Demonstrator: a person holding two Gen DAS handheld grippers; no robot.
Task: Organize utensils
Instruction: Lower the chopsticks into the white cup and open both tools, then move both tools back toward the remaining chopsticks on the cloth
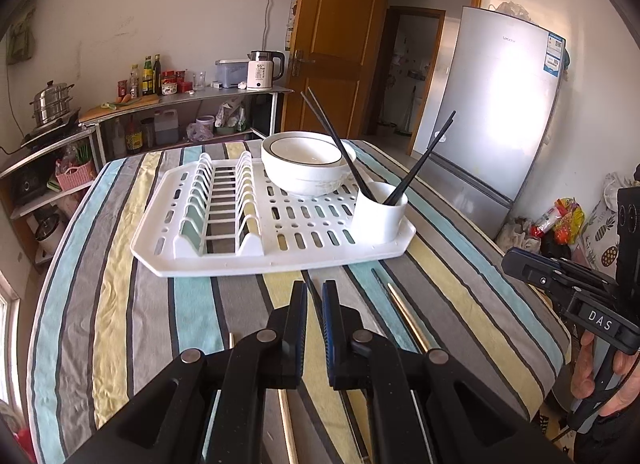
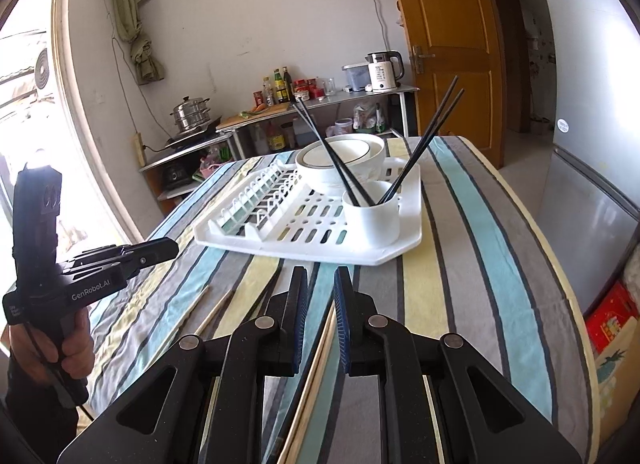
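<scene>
Striped cloth in blue, yellow and grey (image 1: 120, 304) covers the table of a small kitchen, with a silver fridge (image 1: 496, 112) and a wooden door behind.

Item: white perforated plastic drying rack (image 1: 224, 260), holding stacked white ceramic bowls with dark rims (image 1: 304, 168) and a white cylindrical utensil cup (image 1: 380, 216). Two pairs of black chopsticks (image 1: 332, 132) lean in the cup.

Item: pale wooden chopsticks (image 2: 212, 310), loose on the cloth near the table's front edge, some running under the grippers. Likely light, stiff, thin and smooth; apt to roll or pivot if pinched near a tip. Best taken near mid-length, across the shaft.

Left gripper (image 1: 315, 292): jaws nearly together, nothing visibly held, angled down over the cloth just short of the rack.

Right gripper (image 2: 317, 284): jaws a narrow gap apart, nothing pinched, angled down above a loose chopstick.

Both are gripped by hand at the handle
</scene>
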